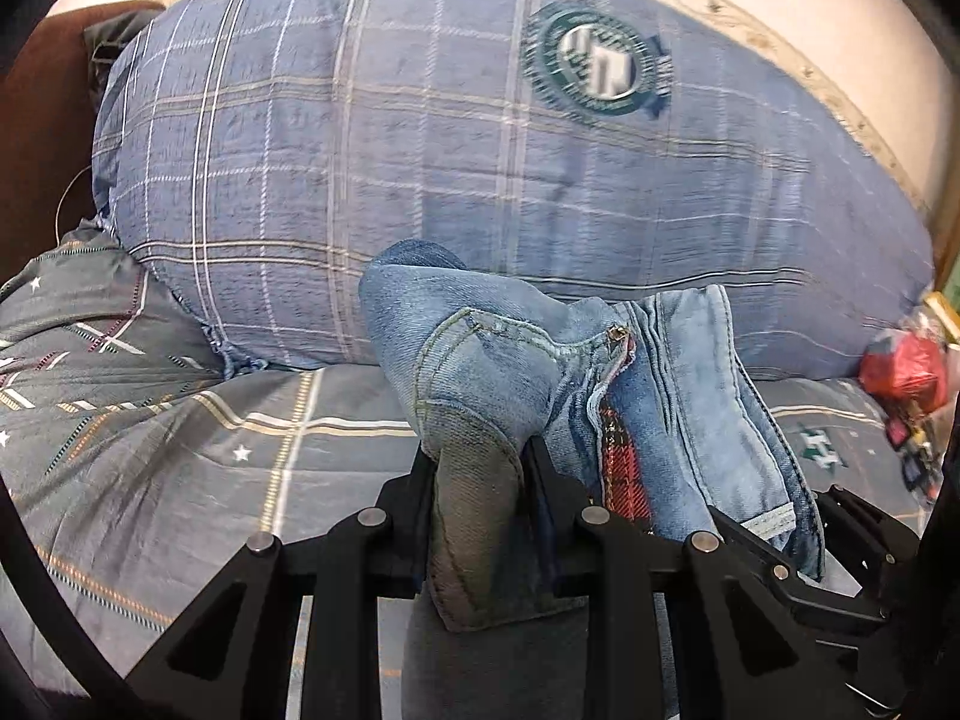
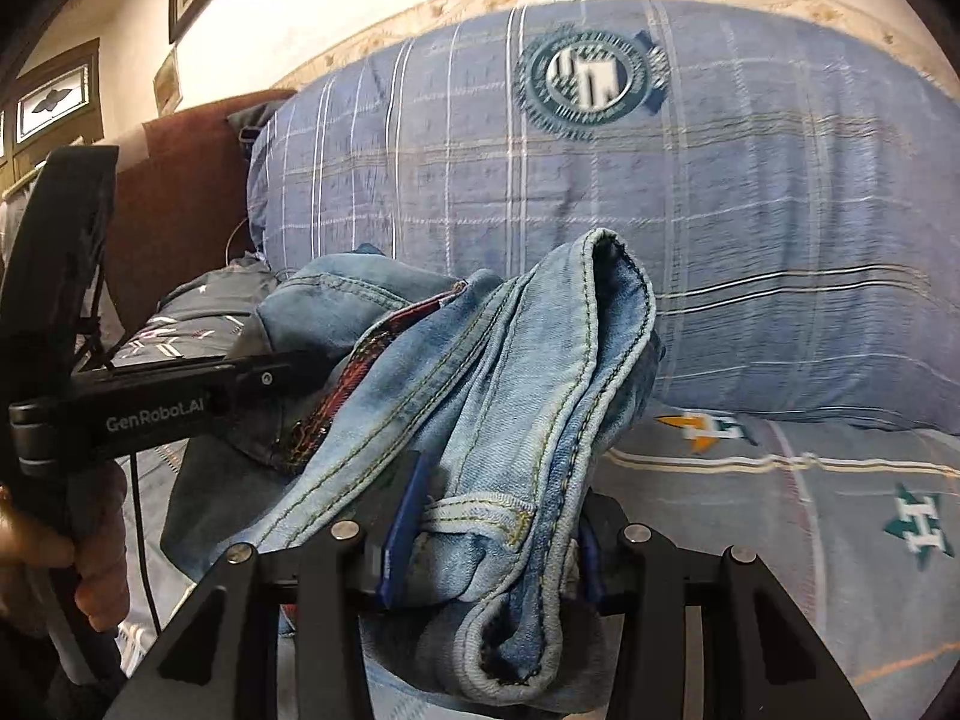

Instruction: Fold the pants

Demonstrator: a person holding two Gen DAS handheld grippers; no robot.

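The light blue denim pants with a red plaid lining are bunched and held up above the bed. My left gripper is shut on a thick fold of the pants near a pocket seam. My right gripper is shut on another bundle of the pants, with seams and a hem draped over its fingers. In the right wrist view the left gripper reaches in from the left, gripping the same pants beside mine.
A large blue plaid pillow with a round green emblem fills the back. A grey-blue patterned bedsheet lies below. A brown headboard is at the left. Red packaged items sit at the right edge.
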